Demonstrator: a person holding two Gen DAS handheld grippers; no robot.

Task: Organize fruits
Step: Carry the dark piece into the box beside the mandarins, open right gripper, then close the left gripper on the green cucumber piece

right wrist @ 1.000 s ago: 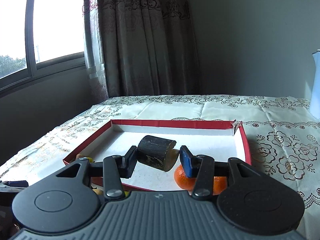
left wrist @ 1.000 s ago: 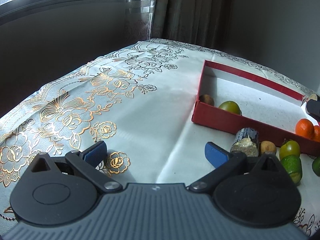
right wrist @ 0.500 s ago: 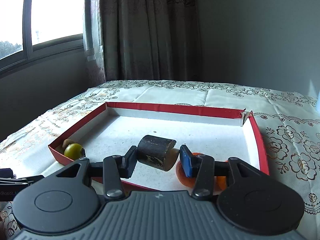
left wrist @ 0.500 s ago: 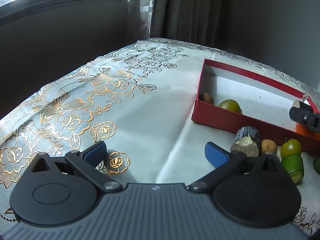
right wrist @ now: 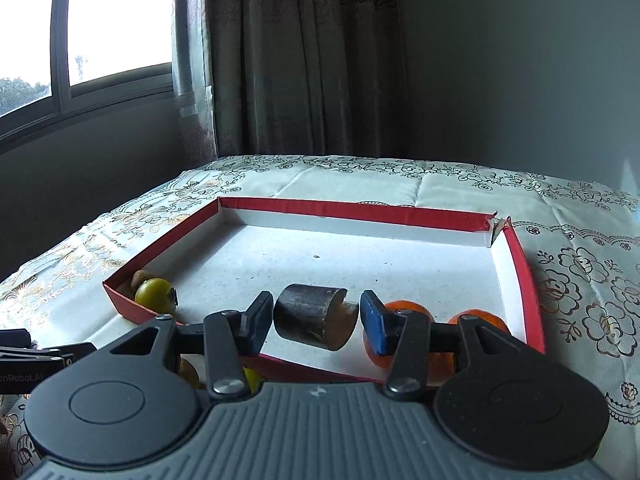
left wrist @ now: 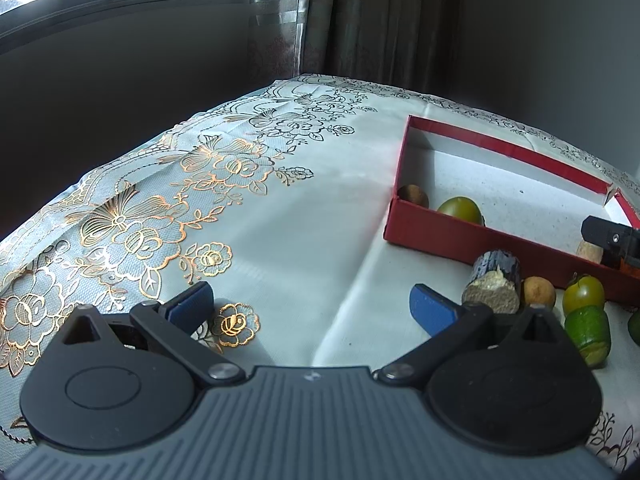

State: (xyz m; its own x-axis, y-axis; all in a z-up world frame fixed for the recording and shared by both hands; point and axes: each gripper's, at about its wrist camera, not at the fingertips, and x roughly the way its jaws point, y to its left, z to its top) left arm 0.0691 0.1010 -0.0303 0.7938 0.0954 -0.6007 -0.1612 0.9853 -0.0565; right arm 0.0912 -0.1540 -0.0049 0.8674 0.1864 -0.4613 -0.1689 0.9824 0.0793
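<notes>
Now freed: dark stub [right wrist: 316, 322] between right tongs [right wrist: 316, 320]

Right hand-held gripper [right wrist: 316, 318] jaws just opened; dark stub [right wrist: 316, 316] released in tray [right wrist: 520, 280].

A home room: beyond the fingers, a flowered tablecloth [left wrist: 248, 216] covers the table, with patterned curtains [right wrist: 288, 60] beside a window [right wrist: 100, 24].

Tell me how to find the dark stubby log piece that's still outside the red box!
Find the red box on the flowered tablecloth. Just in front of its near wall runs a row of fruit. The dark sugarcane piece ends that row, beside a small brown longan: it alone is a black cylinder with a pale cut face.
</notes>
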